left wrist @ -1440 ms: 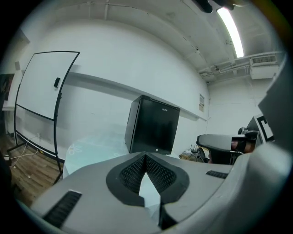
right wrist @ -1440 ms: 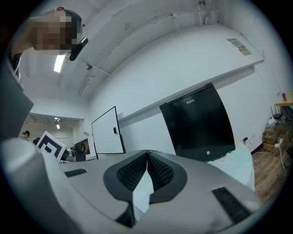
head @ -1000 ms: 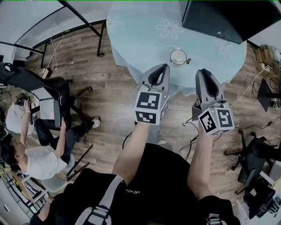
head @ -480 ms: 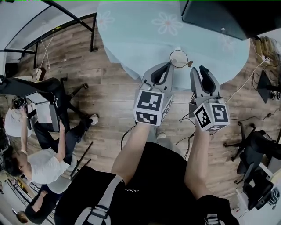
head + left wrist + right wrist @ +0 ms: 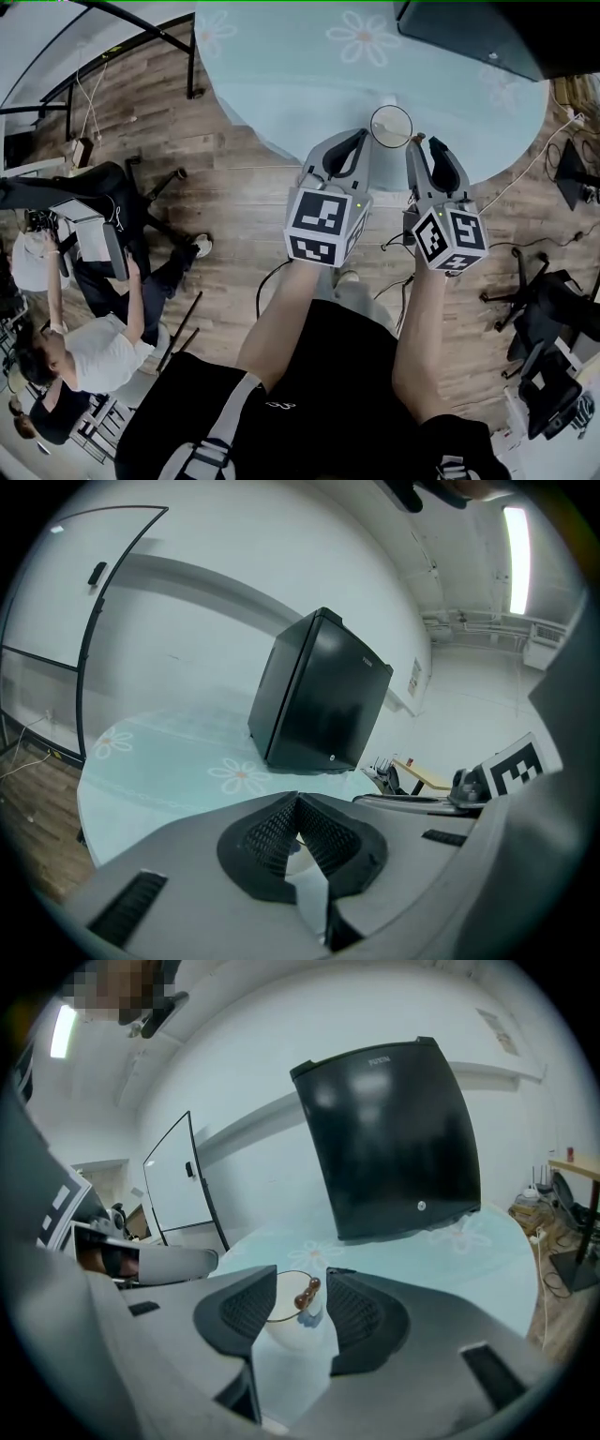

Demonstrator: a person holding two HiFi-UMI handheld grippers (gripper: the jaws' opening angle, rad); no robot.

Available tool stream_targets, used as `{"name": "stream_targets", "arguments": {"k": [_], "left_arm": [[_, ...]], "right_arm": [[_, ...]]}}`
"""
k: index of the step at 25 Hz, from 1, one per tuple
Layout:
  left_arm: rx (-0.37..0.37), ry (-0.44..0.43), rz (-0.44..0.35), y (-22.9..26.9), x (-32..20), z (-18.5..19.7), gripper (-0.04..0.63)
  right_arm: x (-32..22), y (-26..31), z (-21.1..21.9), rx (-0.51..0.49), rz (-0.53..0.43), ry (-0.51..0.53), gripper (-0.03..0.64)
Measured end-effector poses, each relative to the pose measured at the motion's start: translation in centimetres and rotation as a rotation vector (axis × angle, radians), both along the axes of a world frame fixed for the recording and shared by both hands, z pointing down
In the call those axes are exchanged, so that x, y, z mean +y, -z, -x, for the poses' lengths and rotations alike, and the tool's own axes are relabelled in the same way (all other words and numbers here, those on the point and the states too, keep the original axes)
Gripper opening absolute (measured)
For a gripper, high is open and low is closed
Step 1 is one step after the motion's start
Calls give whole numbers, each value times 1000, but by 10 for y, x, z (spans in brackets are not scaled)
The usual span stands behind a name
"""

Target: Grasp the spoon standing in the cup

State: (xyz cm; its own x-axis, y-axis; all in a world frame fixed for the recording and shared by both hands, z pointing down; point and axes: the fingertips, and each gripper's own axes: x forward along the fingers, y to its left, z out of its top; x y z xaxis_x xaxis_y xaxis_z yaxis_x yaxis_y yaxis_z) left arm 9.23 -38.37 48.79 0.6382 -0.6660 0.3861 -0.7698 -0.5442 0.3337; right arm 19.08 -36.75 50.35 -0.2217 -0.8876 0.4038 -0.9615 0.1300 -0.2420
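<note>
Nothing legible; small logo (image 5: 380,1057) on the black box (image 5: 389,1143) — too blurred.

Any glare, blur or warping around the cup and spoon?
Head view: strong fisheye bend, cup sharp but small. Right gripper view: dark round vignette, spoon handle clear just ahead of the opening, empty right tongs, soft sheen on the black box. Left gripper view: ceiling light glares, edges vignetted.
</note>
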Motion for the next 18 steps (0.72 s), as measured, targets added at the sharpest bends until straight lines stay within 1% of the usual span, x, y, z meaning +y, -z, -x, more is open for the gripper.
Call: {"name": "stream_targets", "arguments": {"k": [6, 10, 11, 13, 16, 18], "left_arm": [[-8, -5, 23, -11, -8, -3, 11], [-9, -13, 19, -12, -13, -6, 11], [-8, -15, 18, -12, -13, -6, 11], [-8, -17, 18, -11, -15, -5, 11], [-11, -17, 14, -9, -19, -6, 11], [-10, -18, 9, -7, -21, -7, 11]], "right_arm": [[-6, -19, 2, -26, 43, 3, 172], [-7, -28, 3, -33, 53, -9, 172], [-7, -29, 3, -31, 53, -16, 153], [-9, -29, 1, -31, 49, -31, 143], [-13, -27, 2, -23, 40, -37, 67], [-14, -26, 4, -16, 37, -30, 54]]}}
